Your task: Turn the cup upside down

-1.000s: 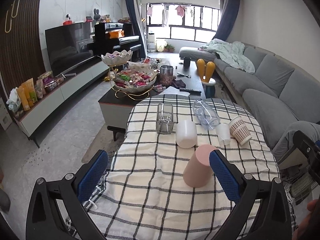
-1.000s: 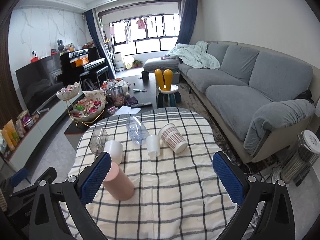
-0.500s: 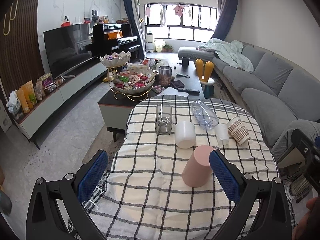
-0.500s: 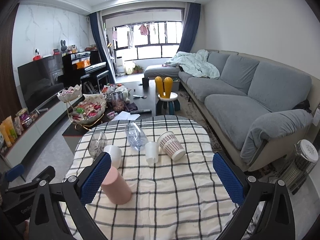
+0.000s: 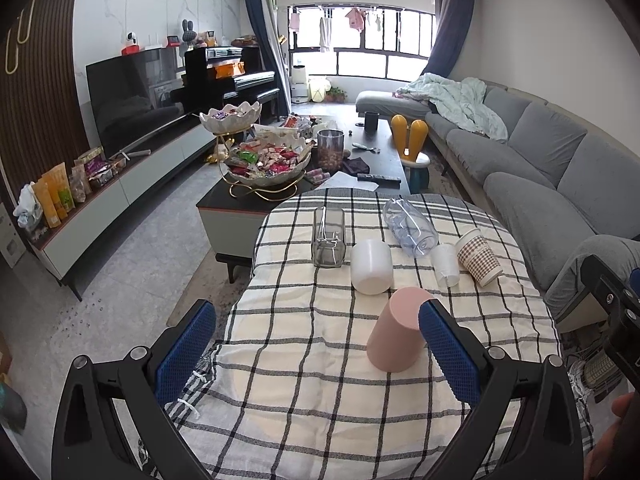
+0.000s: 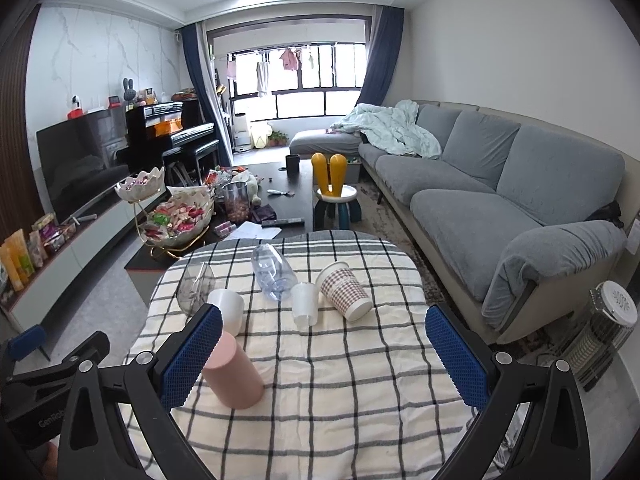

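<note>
- pink cup (image 5: 396, 330): matt, smooth, looks plastic
- white cup (image 5: 372, 266): smooth, slightly translucent plastic; small clear cup (image 5: 446, 265) thin frosted plastic
- checked cup (image 5: 479, 257): paper look, printed brown pattern, matt
- bottle (image 5: 410, 227): clear glossy plastic, lying down; square glass (image 5: 329, 237) clear, grey-tinted, glossy
- tablecloth (image 5: 320, 360): woven cloth, matt, wrinkled, black check on cream
- left gripper (image 5: 316, 352) and right gripper (image 6: 324, 354): finger pads blue with fine textured grid, rubbery look; frames black matt plastic with bright metal screws
- sofa (image 6: 500, 184): grey plush fabric, matt
- TV (image 5: 132, 96) and piano (image 5: 228, 76): glossy black, reflective
</note>
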Tool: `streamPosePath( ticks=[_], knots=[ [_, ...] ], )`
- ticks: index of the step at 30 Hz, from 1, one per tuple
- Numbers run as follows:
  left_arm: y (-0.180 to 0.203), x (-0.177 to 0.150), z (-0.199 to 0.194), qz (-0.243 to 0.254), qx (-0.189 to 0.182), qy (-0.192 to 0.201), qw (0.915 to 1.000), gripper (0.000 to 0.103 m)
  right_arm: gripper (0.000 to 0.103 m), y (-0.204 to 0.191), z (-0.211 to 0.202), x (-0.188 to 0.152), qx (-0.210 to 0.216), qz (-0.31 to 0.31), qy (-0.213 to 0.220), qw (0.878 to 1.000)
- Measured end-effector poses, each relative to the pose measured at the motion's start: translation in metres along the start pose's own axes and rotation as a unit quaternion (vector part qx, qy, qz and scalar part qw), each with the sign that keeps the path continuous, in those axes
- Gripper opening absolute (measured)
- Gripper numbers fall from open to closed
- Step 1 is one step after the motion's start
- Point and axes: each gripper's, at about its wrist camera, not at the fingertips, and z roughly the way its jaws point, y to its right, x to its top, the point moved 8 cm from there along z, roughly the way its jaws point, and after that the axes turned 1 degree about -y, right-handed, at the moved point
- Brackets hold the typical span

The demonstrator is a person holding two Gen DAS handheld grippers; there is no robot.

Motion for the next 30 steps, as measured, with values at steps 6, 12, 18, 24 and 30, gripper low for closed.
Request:
streamPosePath(
  ticks=[6, 12, 18, 24, 30],
  knots=[
    [0.0004, -0.0008, 0.0, 0.001, -0.001, -0.001, 1.0, 0.103, 0.102, 0.0001, 0.0021, -0.0021, 0.002, -0.001, -0.005, 1.0],
    [0.0007, -0.0008, -0.0001, 0.001, -0.002, -0.001, 1.0, 0.103, 0.102, -0.0001, 0.0021, -0.0024, 0.002, -0.001, -0.005, 1.0],
    [0.0012, -0.0024, 0.0013, 0.002, -0.003, -0.002, 1.0, 0.103, 0.102, -0.0002, 0.002, -0.002, 0.002, -0.001, -0.004, 1.0],
    [0.0021, -0.005, 0.0036, 0.003, -0.005, -0.005, 1.0, 0.103, 0.102, -0.0005, 0.0021, -0.0017, 0.003, 0.0, -0.006, 1.0],
    [0.002, -0.0076, 0.005, 0.004, -0.01, -0.008, 0.9999, 0.103, 0.102, -0.0015, 0.0033, -0.0027, 0.003, 0.0, -0.006, 1.0]
  ],
)
